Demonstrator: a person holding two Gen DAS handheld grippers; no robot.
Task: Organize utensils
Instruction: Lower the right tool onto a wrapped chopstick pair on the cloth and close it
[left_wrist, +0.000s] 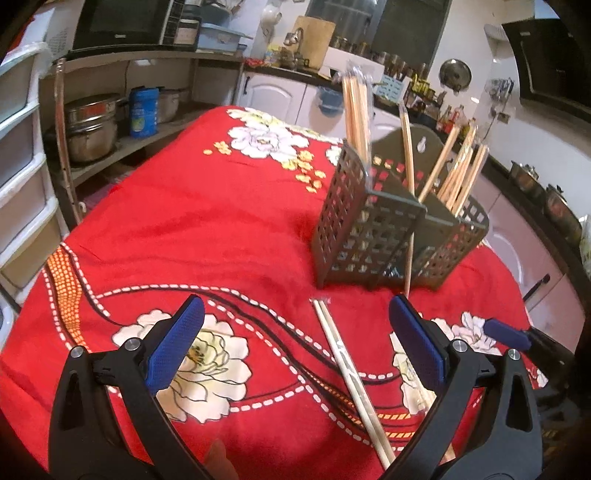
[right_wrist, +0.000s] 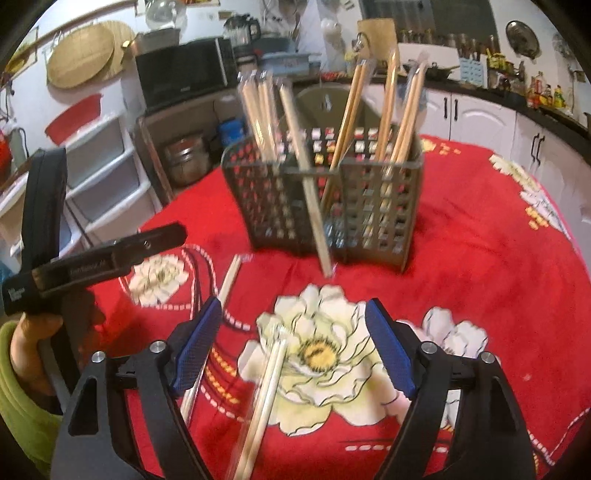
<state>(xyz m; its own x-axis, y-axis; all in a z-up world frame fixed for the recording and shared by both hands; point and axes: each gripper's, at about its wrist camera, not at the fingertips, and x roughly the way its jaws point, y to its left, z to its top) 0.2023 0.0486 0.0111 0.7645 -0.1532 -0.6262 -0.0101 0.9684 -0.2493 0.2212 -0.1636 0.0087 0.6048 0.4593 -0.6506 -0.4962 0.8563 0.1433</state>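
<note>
A dark slotted utensil holder (left_wrist: 391, 229) stands on the red flowered cloth and holds several wrapped chopstick pairs; it also shows in the right wrist view (right_wrist: 325, 199). One pair (left_wrist: 408, 236) leans against its front outside, also in the right wrist view (right_wrist: 314, 210). Another wrapped pair (left_wrist: 351, 376) lies on the cloth between the fingers of my left gripper (left_wrist: 295, 332), which is open and empty. A further pair (right_wrist: 266, 398) lies between the fingers of my right gripper (right_wrist: 295, 332), open and empty. The right gripper's tip (left_wrist: 506, 332) shows in the left view.
The table under the red cloth (left_wrist: 207, 221) drops off at its left edge toward a shelf with steel pots (left_wrist: 92, 125) and white drawers (left_wrist: 22, 166). Kitchen counters and cabinets (right_wrist: 480, 114) run behind. The left gripper's body (right_wrist: 74, 258) sits at the left.
</note>
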